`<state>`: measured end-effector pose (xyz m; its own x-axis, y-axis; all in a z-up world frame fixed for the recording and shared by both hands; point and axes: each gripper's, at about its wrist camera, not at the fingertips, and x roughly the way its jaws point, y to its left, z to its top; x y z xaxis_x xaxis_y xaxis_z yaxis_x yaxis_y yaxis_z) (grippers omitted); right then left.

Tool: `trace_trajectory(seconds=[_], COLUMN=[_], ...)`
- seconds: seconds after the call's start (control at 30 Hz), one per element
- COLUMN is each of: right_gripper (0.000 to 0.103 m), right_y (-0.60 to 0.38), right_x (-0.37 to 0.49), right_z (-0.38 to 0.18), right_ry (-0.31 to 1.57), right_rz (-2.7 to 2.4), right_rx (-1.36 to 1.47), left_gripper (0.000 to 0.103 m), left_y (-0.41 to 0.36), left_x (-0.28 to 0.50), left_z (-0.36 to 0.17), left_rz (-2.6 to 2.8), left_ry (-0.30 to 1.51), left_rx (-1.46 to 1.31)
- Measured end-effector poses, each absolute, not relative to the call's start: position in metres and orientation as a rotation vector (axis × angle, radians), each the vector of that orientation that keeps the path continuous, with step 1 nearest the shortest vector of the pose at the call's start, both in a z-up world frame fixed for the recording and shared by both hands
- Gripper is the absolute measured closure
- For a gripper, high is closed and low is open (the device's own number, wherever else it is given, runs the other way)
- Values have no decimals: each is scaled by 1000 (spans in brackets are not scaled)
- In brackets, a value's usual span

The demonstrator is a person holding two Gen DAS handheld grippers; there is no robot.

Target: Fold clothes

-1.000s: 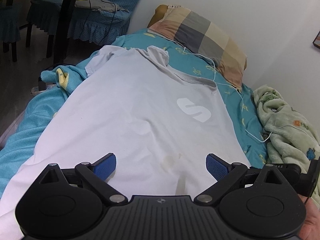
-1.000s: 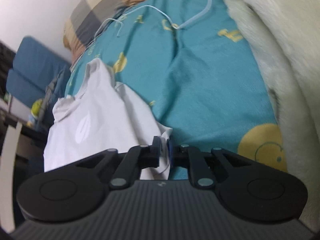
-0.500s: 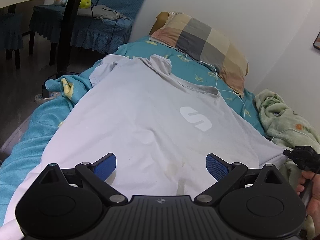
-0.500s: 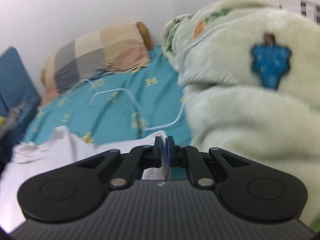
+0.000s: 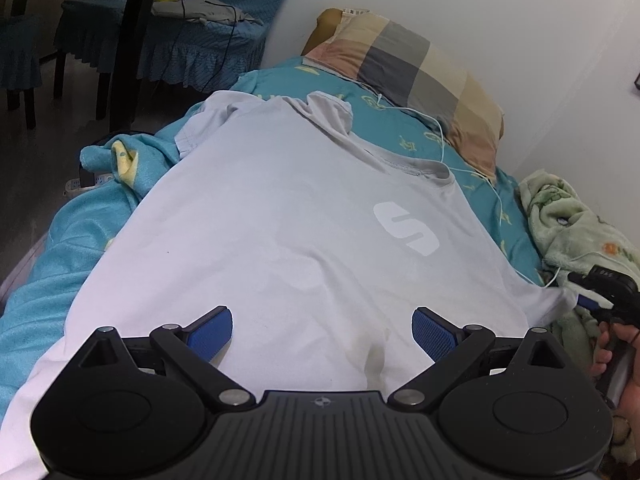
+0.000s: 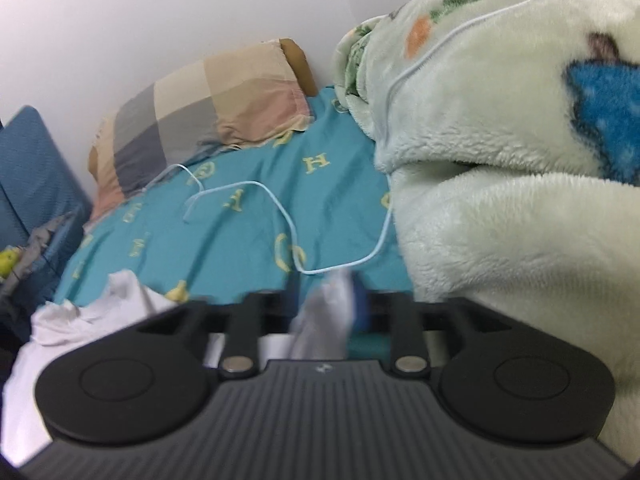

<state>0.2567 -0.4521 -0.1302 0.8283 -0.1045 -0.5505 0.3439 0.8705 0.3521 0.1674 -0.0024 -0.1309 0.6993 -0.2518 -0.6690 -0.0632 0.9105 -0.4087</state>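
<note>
A white T-shirt (image 5: 288, 224) with a white S logo lies spread on the teal bed sheet (image 5: 48, 256), collar towards the pillow. My left gripper (image 5: 322, 330) hangs open and empty above the shirt's lower part. My right gripper (image 6: 328, 300) shows blurred, its jaws parted somewhat with the shirt's corner (image 6: 320, 324) still between them. It also shows at the right edge of the left wrist view (image 5: 592, 300), at the stretched-out corner of the shirt.
A checked pillow (image 5: 412, 76) lies at the head of the bed. A white cable (image 6: 280, 216) runs over the sheet. A pale green fleece blanket (image 6: 500, 180) is heaped on the right. A chair and table (image 5: 132, 40) stand left of the bed.
My right gripper pulled the shirt's corner out to the right, flattening the shirt, and its jaws have begun to part. My left gripper stayed open above the shirt.
</note>
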Motion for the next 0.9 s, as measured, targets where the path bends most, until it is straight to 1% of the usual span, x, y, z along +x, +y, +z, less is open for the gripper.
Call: trace_trajectory(seconds=[0.03,0.07,0.1,0.3,0.33,0.4,0.43,0.6,0.8,0.87,0.9], right_gripper=[42,41,41,42,43,50,51,52,53,80,97], right_y=[-451,-449,-447,-430,-427,-421,-419,-404,-401,-400,-399], right_x=[253,247,243,213,209,199,194,170,188,193,193], right_z=[-125,-120,-113,-149,-155,-167,-174,-204,-225,-232,-230], right_ry=[534,522,520,584,595,615,625,672,590,563,560], right_rz=[-237,-225,-214,-304,-319,-349,-364,-439,-379,-359,-354], right_rx=[483,514,537,801,846,934,979,1202,1121,1093,1070], left_gripper=[5,5,5,5,5,5,5,5,5,7,7], left_y=[0,1,2,3,4,4,5,11,10,10,10], left_x=[168,167,167,161,160,157,155,151,164,170,173], left_z=[-130,-129,-128,-120,-119,-117,-117,-117,-127,-133,-135], left_rz=[-107,-103,-101,-105,-109,-110,-107,-97,-85,-82,-78], left_ry=[793,790,786,765,764,762,760,762,777,790,797], left_rx=[-434,-444,-450,-463,-467,-470,-471,-505,-511,-519,-523])
